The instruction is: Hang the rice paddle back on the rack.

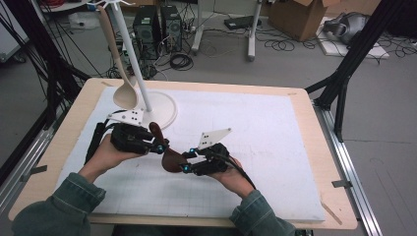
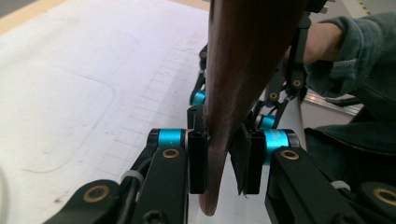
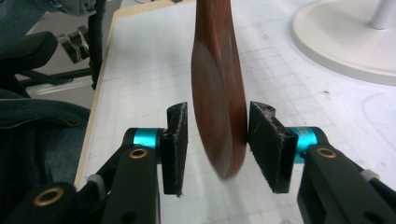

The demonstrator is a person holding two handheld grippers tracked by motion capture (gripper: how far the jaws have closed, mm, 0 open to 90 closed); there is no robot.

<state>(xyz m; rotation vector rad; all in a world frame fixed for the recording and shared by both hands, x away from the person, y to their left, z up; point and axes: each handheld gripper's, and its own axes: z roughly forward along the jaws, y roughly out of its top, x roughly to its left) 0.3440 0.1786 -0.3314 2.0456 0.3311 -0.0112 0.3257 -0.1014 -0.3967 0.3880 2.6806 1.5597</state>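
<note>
High view: the dark brown wooden spoon (image 1: 166, 150) is held above the white foam mat (image 1: 275, 147) by the clamped left gripper (image 1: 160, 146), the right gripper (image 1: 186, 161) loosened around its bowl, hanging on the white rack (image 1: 129, 46) judged outstanding.

No readable text, labels, brand marks or numbers anywhere. White gridded foam mat (image 1: 255, 147) carries faint pencil lines only, no writing. Cardboard box (image 1: 300, 17) on floor too blurry to tell.

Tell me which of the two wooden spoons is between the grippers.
The dark brown spoon, low over the white mat between both grippers. The pale spoon hangs from the white stand, untouched.
</note>
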